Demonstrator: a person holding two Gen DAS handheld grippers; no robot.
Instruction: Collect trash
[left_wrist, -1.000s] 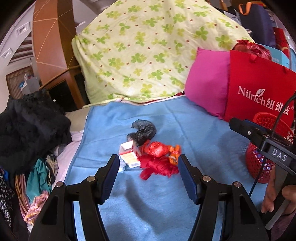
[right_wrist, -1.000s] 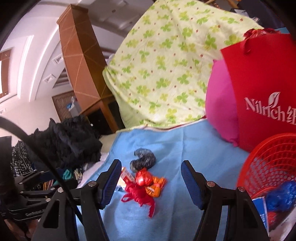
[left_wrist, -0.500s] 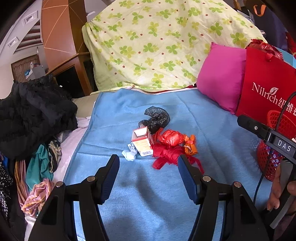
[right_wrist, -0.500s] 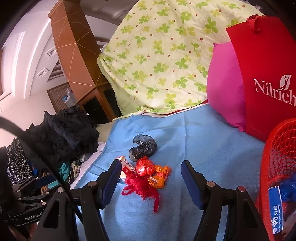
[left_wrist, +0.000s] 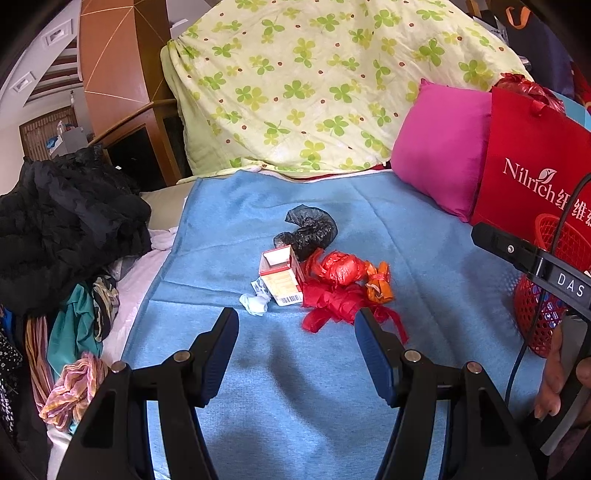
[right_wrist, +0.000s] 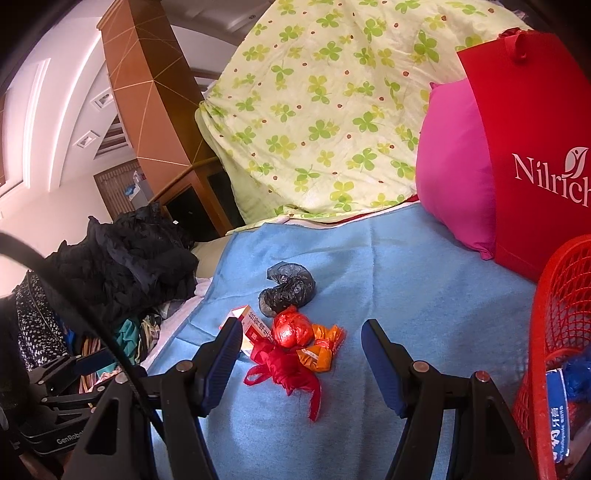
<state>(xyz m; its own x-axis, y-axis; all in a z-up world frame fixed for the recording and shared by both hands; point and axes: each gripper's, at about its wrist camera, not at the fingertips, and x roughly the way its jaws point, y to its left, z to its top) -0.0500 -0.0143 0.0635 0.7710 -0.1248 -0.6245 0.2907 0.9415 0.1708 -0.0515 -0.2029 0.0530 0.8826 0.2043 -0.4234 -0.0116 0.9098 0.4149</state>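
Observation:
A heap of trash lies on the blue blanket (left_wrist: 288, 387): a black plastic bag (left_wrist: 310, 230) (right_wrist: 288, 290), a red-and-white carton (left_wrist: 280, 275) (right_wrist: 251, 330), a crumpled white tissue (left_wrist: 255, 302), a red bag ball (left_wrist: 340, 267) (right_wrist: 291, 330), an orange wrapper (left_wrist: 380, 284) (right_wrist: 321, 349) and a red ribbon-like bag (left_wrist: 340, 304) (right_wrist: 288, 369). My left gripper (left_wrist: 295, 325) stands open just short of the heap, nothing between its fingers. My right gripper (right_wrist: 299, 336) is open too, hovering over the heap's near side. A red mesh basket (left_wrist: 546, 299) (right_wrist: 554, 332) stands at the right.
A clover-print quilt (left_wrist: 332, 85) and a pink pillow (left_wrist: 439, 158) lie behind the blanket. A red Nilrich paper bag (left_wrist: 528, 166) stands beside the basket, which holds a blue item and a toothpaste box (right_wrist: 557, 417). Dark clothes (left_wrist: 66, 229) are piled at the left.
Both views have tilted down and drawn back slightly, so the heap sits higher and farther ahead of the fingers. Jaw widths are unchanged and the trash has not moved.

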